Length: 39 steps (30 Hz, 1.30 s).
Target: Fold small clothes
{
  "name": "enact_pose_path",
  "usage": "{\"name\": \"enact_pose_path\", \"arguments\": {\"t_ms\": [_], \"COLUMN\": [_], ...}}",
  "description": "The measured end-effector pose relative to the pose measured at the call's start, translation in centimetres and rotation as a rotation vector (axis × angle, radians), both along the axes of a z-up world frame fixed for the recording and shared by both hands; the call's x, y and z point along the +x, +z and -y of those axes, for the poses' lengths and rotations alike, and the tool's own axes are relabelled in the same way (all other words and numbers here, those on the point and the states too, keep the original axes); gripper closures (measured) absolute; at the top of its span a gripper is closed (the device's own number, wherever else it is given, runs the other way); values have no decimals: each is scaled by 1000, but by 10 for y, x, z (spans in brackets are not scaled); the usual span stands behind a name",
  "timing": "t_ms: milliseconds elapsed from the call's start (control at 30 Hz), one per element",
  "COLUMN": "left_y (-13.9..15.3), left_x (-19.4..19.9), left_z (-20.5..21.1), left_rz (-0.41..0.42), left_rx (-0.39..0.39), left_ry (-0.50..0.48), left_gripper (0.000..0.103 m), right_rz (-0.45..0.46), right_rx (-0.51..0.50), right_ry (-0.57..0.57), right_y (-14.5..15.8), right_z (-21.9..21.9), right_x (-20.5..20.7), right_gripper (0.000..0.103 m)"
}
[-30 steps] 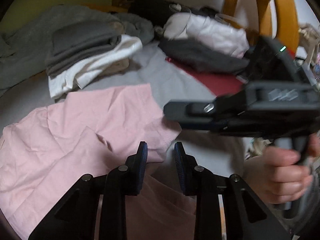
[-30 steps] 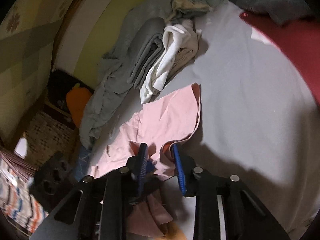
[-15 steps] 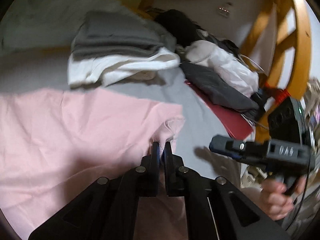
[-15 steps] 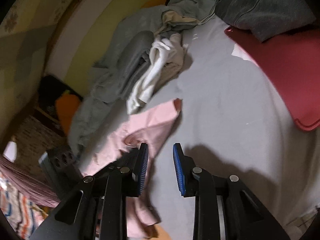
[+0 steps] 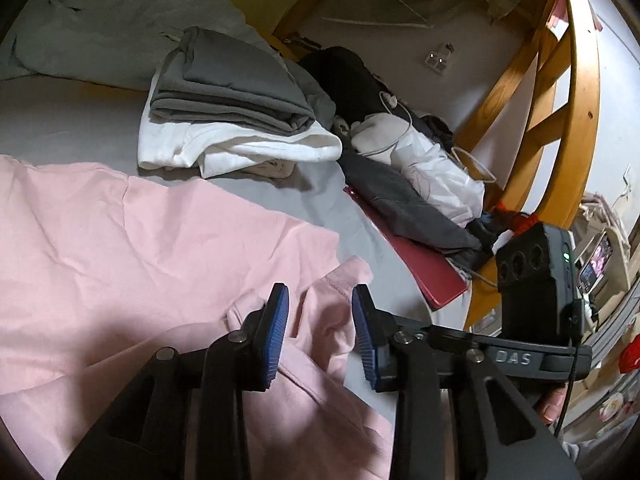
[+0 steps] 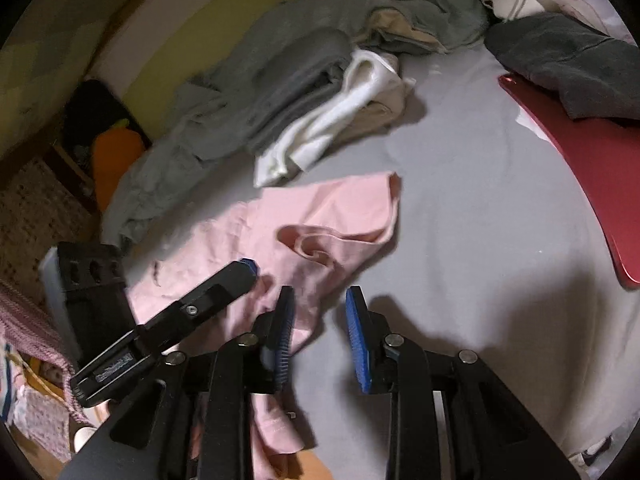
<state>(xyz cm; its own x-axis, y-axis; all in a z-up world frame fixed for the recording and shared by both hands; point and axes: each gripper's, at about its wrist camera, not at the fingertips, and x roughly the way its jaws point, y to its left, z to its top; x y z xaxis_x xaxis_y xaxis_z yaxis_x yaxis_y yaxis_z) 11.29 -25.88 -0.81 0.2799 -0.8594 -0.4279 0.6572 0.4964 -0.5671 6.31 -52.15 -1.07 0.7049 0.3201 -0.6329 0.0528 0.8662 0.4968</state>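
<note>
Judging by the folded pile (image 5: 224,120) behind, some clothes were done, while the pink garment (image 5: 152,264) was left rumpled on the bed (image 6: 480,240), with both grippers' fingers (image 5: 276,332) spread wide and empty.

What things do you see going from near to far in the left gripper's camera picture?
left gripper → pink garment → folded white garment → folded grey garment → crumpled grey blanket
</note>
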Motion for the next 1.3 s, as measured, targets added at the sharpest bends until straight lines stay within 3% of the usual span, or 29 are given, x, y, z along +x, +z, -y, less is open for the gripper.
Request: {"name": "enact_pose_path", "arguments": {"t_ms": [100, 267, 567, 667, 733, 833, 933, 1067, 1167, 1300], "left_y": [1, 1, 0, 1, 0, -3, -4, 3, 5, 6], "left_x": [-3, -3, 3, 3, 5, 11, 12, -1, -10, -20], "left_z": [-1, -2, -19, -30, -37, -42, -39, -24, -10, 3], "left_rz": [15, 23, -9, -7, -17, -57, -64, 22, 79, 137], "left_rx": [-6, -6, -122, -176, -213, -235, -214, -117, -36, 45], "left_ry": [-5, 5, 31, 66, 92, 111, 113, 95, 75, 53], "left_gripper": [72, 72, 69, 69, 68, 68, 68, 68, 68, 66], "right_rz": [-46, -31, -16, 14, 33, 74, 98, 90, 41, -25], "right_rx": [10, -5, -105, -178, -184, -233, -257, -214, -166, -144], "right_ry": [-27, 1, 23, 16, 18, -2, -32, -128, -174, -151], "right_y": [-6, -3, 3, 8, 10, 15, 20, 19, 8, -8], "right_z": [2, -9, -33, -45, -48, -51, -49, -37, -34, -45], "right_x": [6, 12, 30, 29, 28, 21, 5, -37, -68, -85], "right_gripper": [75, 75, 75, 86, 99, 99, 99, 100, 100, 100]}}
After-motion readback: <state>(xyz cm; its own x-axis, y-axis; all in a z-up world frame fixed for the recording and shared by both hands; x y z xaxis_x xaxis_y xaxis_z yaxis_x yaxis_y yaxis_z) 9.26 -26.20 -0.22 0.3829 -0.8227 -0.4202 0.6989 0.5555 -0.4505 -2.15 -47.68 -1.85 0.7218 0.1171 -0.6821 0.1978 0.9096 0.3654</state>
